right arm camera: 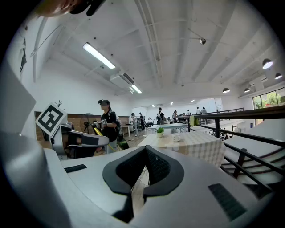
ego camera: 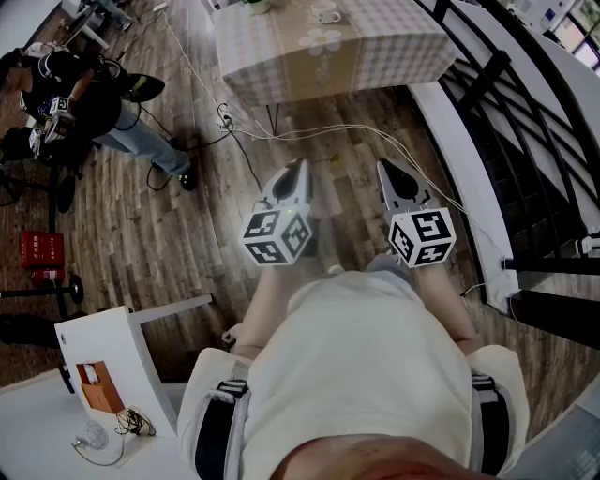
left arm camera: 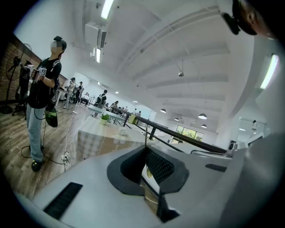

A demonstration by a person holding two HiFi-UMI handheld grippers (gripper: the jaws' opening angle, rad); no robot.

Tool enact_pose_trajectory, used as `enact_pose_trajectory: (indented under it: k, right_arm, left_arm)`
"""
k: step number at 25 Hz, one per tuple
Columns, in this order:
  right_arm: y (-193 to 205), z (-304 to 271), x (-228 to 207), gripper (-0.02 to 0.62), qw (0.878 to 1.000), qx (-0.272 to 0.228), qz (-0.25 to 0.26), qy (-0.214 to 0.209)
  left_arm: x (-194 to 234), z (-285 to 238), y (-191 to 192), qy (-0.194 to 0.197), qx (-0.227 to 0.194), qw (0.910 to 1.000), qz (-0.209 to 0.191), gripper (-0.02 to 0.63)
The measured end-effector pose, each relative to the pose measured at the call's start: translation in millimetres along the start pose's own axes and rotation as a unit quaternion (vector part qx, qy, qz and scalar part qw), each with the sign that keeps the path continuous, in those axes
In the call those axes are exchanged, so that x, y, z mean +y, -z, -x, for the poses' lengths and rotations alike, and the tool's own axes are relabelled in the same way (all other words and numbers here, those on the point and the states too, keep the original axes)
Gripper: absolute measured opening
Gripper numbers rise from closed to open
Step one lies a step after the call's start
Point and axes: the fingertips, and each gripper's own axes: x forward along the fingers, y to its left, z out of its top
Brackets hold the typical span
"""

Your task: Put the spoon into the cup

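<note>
A white cup stands on a saucer on the checked-cloth table at the far end of the floor. It also shows small in the left gripper view, cup, and in the right gripper view, cup. No spoon can be made out at this distance. My left gripper and right gripper are held side by side over the wooden floor, well short of the table, both pointing toward it. The left gripper and right gripper are both shut with nothing between their jaws.
A person in black stands at the left holding other grippers. Cables trail across the floor toward the table. A black railing runs along the right. A small potted plant sits on the table. A white desk is at lower left.
</note>
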Motion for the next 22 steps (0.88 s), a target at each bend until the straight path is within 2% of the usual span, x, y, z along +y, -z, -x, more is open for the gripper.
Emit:
enact_pose_trajectory:
  k: [18,22]
  right_arm:
    - [1,-7,12,0.0,1.0,-0.004,0.001,-0.001]
    - [0,-5,16,0.0,1.0,-0.012,-0.013,-0.008]
  left_arm:
    - [3,3,-6,0.01,-0.005,0.9999,-0.002,0.005]
    - [7,7,-6,0.009,-0.005,0.9999,-0.001,0.005]
